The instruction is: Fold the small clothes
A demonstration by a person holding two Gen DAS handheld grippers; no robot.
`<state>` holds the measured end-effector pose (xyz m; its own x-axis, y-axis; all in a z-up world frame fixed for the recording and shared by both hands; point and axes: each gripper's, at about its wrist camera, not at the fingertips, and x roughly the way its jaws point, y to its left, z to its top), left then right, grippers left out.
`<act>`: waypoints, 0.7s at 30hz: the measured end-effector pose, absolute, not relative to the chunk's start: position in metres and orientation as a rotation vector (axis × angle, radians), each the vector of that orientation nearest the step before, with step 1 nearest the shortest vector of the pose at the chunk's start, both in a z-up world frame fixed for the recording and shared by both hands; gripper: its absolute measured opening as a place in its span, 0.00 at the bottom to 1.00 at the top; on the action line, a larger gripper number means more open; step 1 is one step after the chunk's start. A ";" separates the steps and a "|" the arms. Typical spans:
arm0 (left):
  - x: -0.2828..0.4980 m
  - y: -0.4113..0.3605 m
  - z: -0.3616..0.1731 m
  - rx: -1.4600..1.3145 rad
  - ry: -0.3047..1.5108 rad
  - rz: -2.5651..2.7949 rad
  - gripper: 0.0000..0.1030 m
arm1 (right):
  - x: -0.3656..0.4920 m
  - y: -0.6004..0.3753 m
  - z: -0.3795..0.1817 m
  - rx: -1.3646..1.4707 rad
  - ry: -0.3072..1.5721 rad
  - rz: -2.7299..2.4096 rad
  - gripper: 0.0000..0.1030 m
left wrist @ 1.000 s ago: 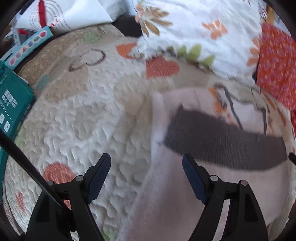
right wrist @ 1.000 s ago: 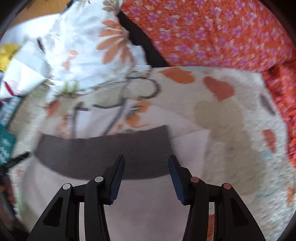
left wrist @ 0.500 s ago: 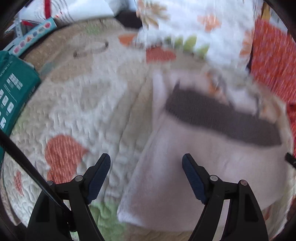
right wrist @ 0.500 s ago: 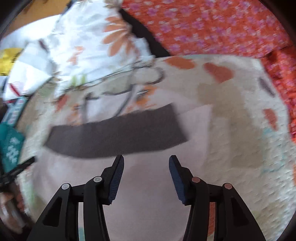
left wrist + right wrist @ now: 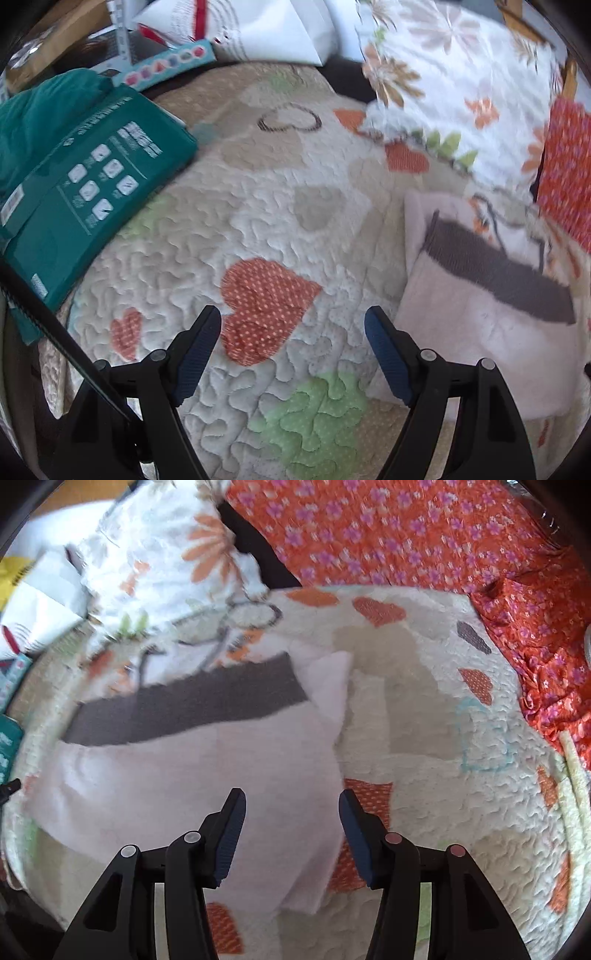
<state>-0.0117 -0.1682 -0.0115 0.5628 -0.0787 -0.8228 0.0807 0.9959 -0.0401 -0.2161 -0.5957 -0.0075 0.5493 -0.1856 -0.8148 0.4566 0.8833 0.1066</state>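
A heart-patterned quilt [image 5: 280, 229] carries a folded pale pink garment [image 5: 192, 775], a teal package [image 5: 92, 184] and, seemingly, a floral pillow [image 5: 443, 92].

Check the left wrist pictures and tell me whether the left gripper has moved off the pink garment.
Yes. The left gripper has shifted left: its open jaws now frame the quilt's red heart, and the pink garment lies to its right, no longer between them.

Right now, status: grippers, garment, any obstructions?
Left gripper open over bare quilt. Right gripper open, nothing gripped, above pink garment. Garment folded, lying flat. Teal box off to the side, clear.
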 end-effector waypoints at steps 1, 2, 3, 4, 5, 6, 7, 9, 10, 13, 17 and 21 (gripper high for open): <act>-0.012 -0.166 -0.009 -0.006 0.957 -0.090 0.78 | -0.216 -0.587 -0.004 0.302 0.905 -0.363 0.55; -0.010 -0.165 -0.006 -0.010 0.950 -0.088 0.78 | -0.215 -0.574 -0.002 0.271 0.901 -0.335 0.55; -0.006 -0.165 -0.006 -0.009 0.945 -0.085 0.78 | -0.210 -0.556 0.000 0.228 0.903 -0.295 0.56; -0.005 -0.164 -0.006 -0.008 0.942 -0.084 0.78 | -0.206 -0.542 -0.001 0.199 0.907 -0.265 0.56; -0.002 -0.163 -0.007 -0.007 0.941 -0.080 0.78 | -0.203 -0.526 -0.003 0.169 0.914 -0.229 0.56; 0.001 -0.161 -0.009 -0.011 0.944 -0.077 0.78 | -0.198 -0.509 -0.006 0.138 0.926 -0.192 0.56; 0.002 -0.158 -0.011 -0.020 0.949 -0.076 0.78 | -0.193 -0.489 -0.010 0.104 0.940 -0.149 0.56; 0.005 -0.153 -0.012 -0.047 0.956 -0.078 0.78 | -0.185 -0.454 -0.019 0.049 0.962 -0.078 0.56; 0.006 -0.151 -0.010 -0.060 0.954 -0.080 0.78 | -0.180 -0.434 -0.025 0.019 0.972 -0.034 0.56; 0.010 -0.140 -0.005 -0.113 0.945 -0.078 0.78 | -0.166 -0.382 -0.039 -0.070 0.977 0.065 0.56; 0.016 -0.116 -0.003 -0.213 0.947 -0.057 0.78 | -0.144 -0.325 -0.056 -0.189 0.966 0.131 0.56; 0.019 -0.096 -0.005 -0.285 0.958 -0.024 0.78 | -0.124 -0.289 -0.067 -0.309 0.938 0.086 0.56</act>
